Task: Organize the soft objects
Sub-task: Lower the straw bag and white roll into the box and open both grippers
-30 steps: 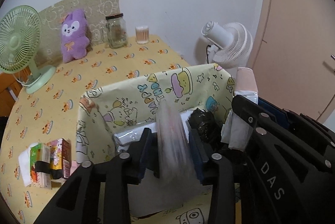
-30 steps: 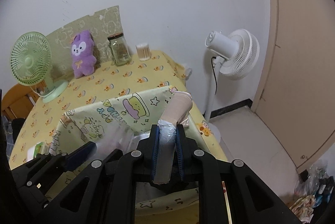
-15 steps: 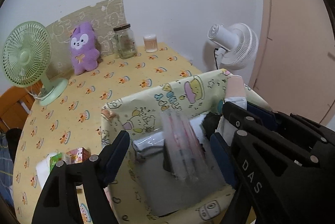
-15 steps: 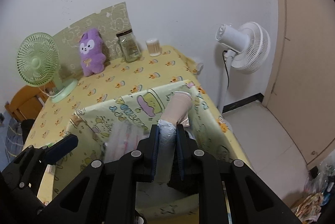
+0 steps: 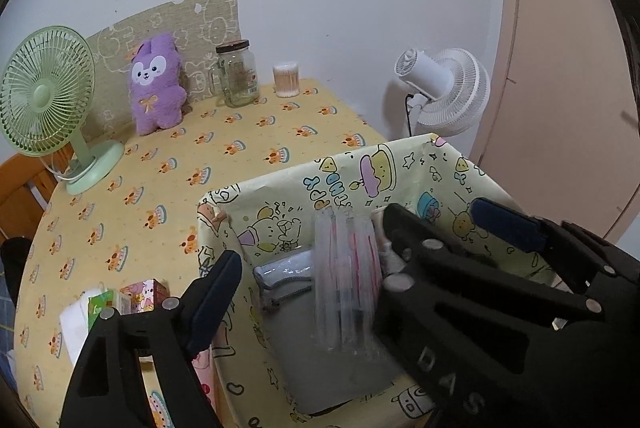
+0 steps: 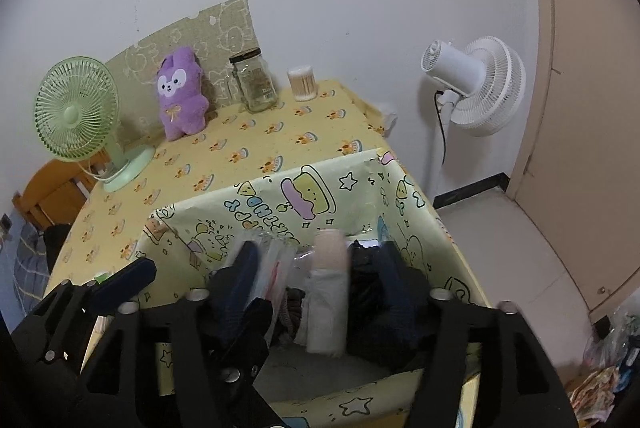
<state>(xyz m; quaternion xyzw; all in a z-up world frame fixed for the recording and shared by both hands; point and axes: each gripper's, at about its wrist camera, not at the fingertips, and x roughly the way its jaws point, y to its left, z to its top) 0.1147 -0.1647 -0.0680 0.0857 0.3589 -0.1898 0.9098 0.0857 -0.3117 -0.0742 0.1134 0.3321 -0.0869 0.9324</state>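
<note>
Hovering over the cartoon-print fabric bin, we have both tools spread wide and holding nothing. From the right gripper we look straight down on the pink-and-white roll, which sits between the two open fingers, touching neither that we can see, its long axis running twelve to six, in line with the fingers. Beside it at nine o'clock stands the clear plastic packet, pressed against the left finger; dark cloth lies at three o'clock.

From the left gripper that same clear plastic packet rises upright at about one o'clock of the jaw gap, leaning toward the right tool's black frame, with a grey pouch just beside it at nine o'clock. Both items rest inside the bin, so we judge the drop made. For more soft things, the purple plush waits at eleven o'clock, well apart, against the wall, with our left gripper on its side.
</note>
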